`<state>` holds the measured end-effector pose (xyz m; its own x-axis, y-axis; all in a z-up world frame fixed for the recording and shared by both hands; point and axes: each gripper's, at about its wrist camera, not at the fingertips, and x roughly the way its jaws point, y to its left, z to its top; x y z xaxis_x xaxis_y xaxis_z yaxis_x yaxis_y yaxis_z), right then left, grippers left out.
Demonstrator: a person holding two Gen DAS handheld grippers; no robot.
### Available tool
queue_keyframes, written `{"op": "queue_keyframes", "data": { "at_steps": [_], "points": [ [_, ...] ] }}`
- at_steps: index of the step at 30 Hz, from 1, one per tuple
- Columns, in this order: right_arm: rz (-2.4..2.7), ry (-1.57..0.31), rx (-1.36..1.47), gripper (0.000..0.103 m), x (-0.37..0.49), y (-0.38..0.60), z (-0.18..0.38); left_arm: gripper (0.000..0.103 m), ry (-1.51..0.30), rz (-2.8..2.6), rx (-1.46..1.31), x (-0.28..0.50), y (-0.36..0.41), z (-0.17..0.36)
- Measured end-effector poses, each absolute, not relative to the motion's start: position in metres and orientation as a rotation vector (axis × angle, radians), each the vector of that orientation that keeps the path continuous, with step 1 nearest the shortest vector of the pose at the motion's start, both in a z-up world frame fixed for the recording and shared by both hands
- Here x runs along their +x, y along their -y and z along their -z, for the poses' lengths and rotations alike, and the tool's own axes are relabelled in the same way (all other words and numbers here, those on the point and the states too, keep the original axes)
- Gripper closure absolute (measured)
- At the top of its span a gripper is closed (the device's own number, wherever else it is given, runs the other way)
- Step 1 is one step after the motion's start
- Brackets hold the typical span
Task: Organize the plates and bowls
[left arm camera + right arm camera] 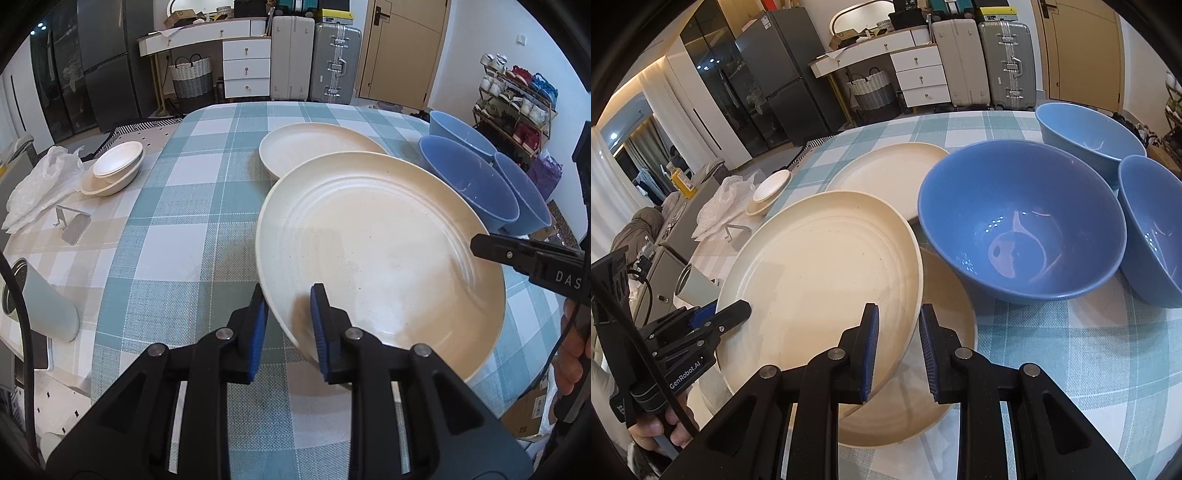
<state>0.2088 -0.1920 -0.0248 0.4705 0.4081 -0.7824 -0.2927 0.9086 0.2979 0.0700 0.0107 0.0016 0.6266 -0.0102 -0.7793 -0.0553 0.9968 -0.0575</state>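
While the big cream plate (376, 258) hangs tilted over the worktop (177, 206), the left gripper (288, 328) has its two fingers on each side of the plate's near rim, pinching it. The right gripper (897, 347) has its fingers around the other side of the same plate's rim, but I can see a gap by one pad, so I cannot tell if it is squeezing.

I think the job has only just begun. Right under the held plate lies another cream plate (945, 295), so a stack may be starting there. One more cream plate (314, 147) sits alone on the worktop, farther ahead of the left gripper. Three blue bowls (1023, 218) stand apart, ahead of the right gripper and off to its right; none is inside another. Two small white dishes (114, 166) are already stacked, far ahead and to the left of the left gripper.

So the plates need piling and the bowls need nesting.

The held plate faces up, with the right gripper's side higher than the lower plate. It is round, so it has no long way; its flat face leans a little toward the left gripper
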Motion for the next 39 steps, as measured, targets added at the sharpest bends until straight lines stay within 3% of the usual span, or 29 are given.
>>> {"op": "queue_keyframes", "data": {
  "at_steps": [39],
  "points": [
    [-0.273,-1.020,0.014,0.078,0.193,0.201,0.063,0.080,-0.969,-0.022,0.099,0.087,0.036,0.047]
  ]
}}
